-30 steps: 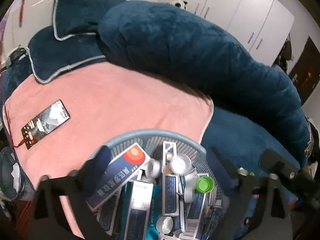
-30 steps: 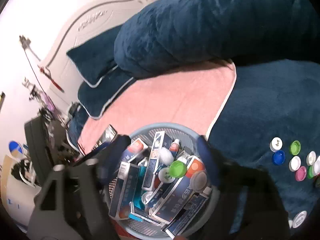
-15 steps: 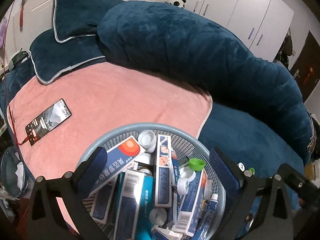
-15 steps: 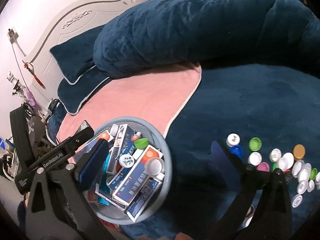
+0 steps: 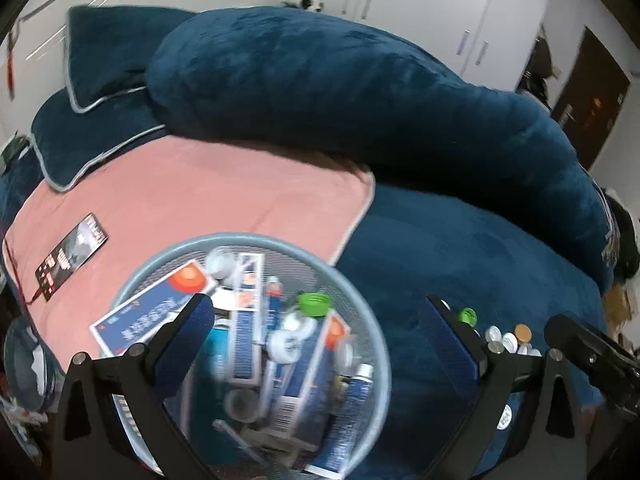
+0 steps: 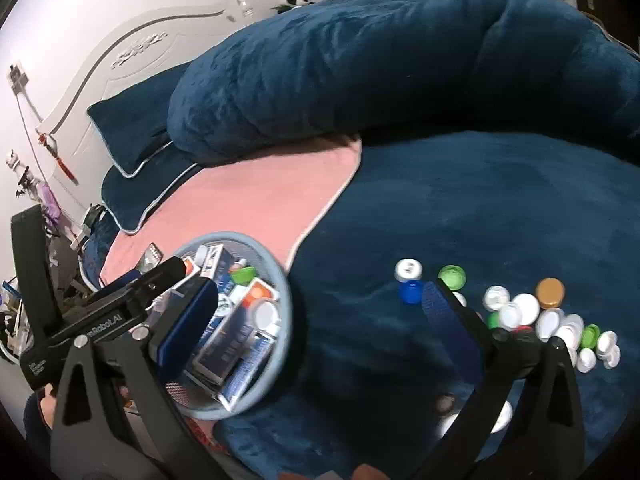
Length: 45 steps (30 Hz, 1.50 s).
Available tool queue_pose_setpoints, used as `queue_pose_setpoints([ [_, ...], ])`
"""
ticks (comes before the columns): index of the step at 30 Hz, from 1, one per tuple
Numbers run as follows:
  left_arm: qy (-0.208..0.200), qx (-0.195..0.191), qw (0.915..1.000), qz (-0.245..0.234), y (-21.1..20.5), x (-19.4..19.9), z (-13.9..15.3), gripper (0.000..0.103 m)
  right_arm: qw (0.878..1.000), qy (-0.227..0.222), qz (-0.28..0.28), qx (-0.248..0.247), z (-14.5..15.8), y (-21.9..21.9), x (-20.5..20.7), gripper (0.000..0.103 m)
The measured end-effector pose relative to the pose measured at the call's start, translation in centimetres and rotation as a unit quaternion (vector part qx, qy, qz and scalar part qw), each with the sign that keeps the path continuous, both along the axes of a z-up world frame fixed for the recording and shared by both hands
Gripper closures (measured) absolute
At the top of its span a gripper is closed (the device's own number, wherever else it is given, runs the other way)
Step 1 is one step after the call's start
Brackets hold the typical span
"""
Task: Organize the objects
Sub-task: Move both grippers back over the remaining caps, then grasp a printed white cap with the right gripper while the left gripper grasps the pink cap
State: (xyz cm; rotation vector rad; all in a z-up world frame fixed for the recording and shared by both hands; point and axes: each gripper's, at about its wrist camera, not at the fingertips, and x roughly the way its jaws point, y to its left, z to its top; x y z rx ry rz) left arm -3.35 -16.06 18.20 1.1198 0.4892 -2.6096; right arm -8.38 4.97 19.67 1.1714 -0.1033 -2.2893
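Cap dropped; both tongs swung from basket toward caps.
Right tongs [image 6: 316, 320] and left tongs [image 5: 316, 332] stood apart, empty; basket [image 6: 286, 292] full, caps [image 6: 524, 308] remained on bed [image 6: 480, 200].

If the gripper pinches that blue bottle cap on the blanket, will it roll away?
Probably not far. The blue cap lies flat on the plush dark blue blanket, which should slow any rolling. It looks like small, stiff plastic, likely very light, so it may skid or flip if pinched off-centre. The white cap beside it could get nudged.
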Motion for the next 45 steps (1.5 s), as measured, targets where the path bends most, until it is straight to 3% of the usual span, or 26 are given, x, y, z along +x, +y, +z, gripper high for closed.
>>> queue_pose_setpoints([
  [8, -0.014, -0.027, 0.9975, -0.064, 6.5, -2.3, 0.1, 0.001, 0.999, 0.005, -0.039, 0.020, -0.3, 6.5, -0.6, 0.000],
  [19, -0.044, -0.029, 0.9863, -0.156, 16.2, -5.9, -1.7, 0.001, 0.990, 0.000, -0.091, 0.107, -2.8, 19.1, -1.5, 0.000],
  [22, -0.059, -0.018, 0.9827, -0.175, 18.4, -7.1, -2.9, 0.001, 0.987, -0.013, -0.121, 0.100, -4.1, 23.3, -1.5, 0.000],
  [27, -0.092, -0.028, 0.9757, -0.197, 21.3, -8.0, -5.8, 0.001, 0.977, -0.074, -0.188, 0.069, -8.2, 29.1, -1.3, 0.000],
  [32, -0.117, -0.028, 0.9702, -0.210, 22.7, -8.2, -8.0, 0.001, 0.969, -0.089, -0.209, 0.095, -11.3, 31.0, -1.3, 0.000],
  [36, -0.123, -0.030, 0.9678, -0.218, 23.3, -8.2, -8.7, 0.001, 0.971, -0.060, -0.187, 0.139, -12.3, 30.2, -2.1, 0.002],
  [38, -0.128, -0.033, 0.9666, -0.220, 23.3, -8.3, -9.1, 0.001, 0.971, -0.049, -0.168, 0.161, -12.7, 29.2, -2.6, 0.008],
  [42, -0.133, -0.033, 0.9664, -0.218, 22.9, -8.5, -9.4, 0.001, 0.972, -0.049, -0.147, 0.177, -13.7, 27.8, -3.5, 0.034],
  [44, -0.133, -0.030, 0.9673, -0.213, 22.5, -8.6, -9.5, 0.001, 0.973, -0.050, -0.138, 0.178, -13.8, 27.8, -3.6, 0.056],
  [45, -0.135, -0.028, 0.9678, -0.211, 22.3, -8.6, -9.6, 0.001, 0.974, -0.052, -0.133, 0.173, -13.8, 27.7, -3.6, 0.072],
])
